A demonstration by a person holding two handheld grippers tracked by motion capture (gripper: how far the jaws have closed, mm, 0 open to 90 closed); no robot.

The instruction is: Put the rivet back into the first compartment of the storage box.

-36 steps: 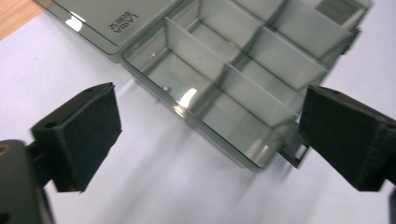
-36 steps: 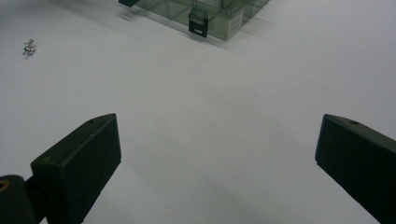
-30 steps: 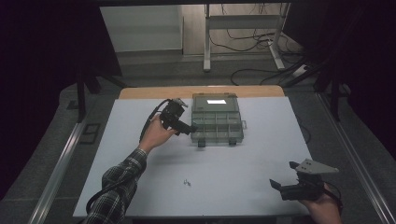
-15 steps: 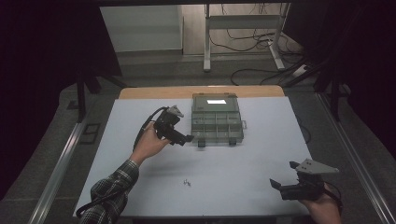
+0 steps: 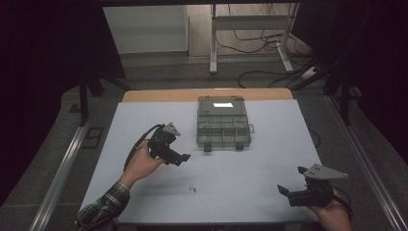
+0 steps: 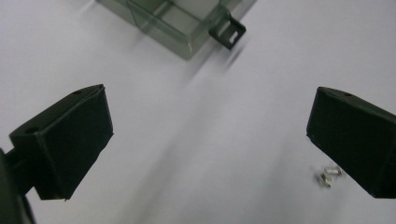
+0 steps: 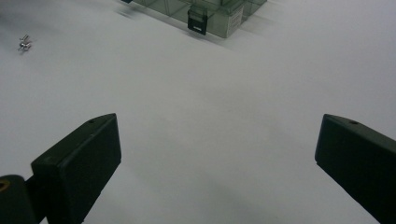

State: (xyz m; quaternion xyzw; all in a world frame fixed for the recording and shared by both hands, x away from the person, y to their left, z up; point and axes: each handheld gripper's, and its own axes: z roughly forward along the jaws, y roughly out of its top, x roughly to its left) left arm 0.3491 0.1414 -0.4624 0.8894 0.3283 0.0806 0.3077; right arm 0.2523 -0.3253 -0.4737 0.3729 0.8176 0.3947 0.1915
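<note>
My left hand-held gripper (image 5: 184, 157) hangs over the desk (image 5: 269, 168) left of centre with its jaws spread wide and nothing between them, tilted down toward the small metal screws (image 5: 192, 188) that lie loose near the front edge, a little left of the middle. My right hand-held gripper (image 5: 284, 191) rests near the front right corner, likewise wide open and empty. The chief risk, in my judgement, is that such tiny, light parts will skid or scatter if a jaw tip nudges them before both close, or slip out of broad flat jaws; coming down off-centre would cause this, since the screws (image 6: 328, 175) sit just beside my right jaw rather than midway. They appear as a small, shiny, silvery cluster, too small to count surely. The clear compartment box (image 5: 223, 126), with dark latches on its front wall, stands toward the back edge, well apart from them.
</note>
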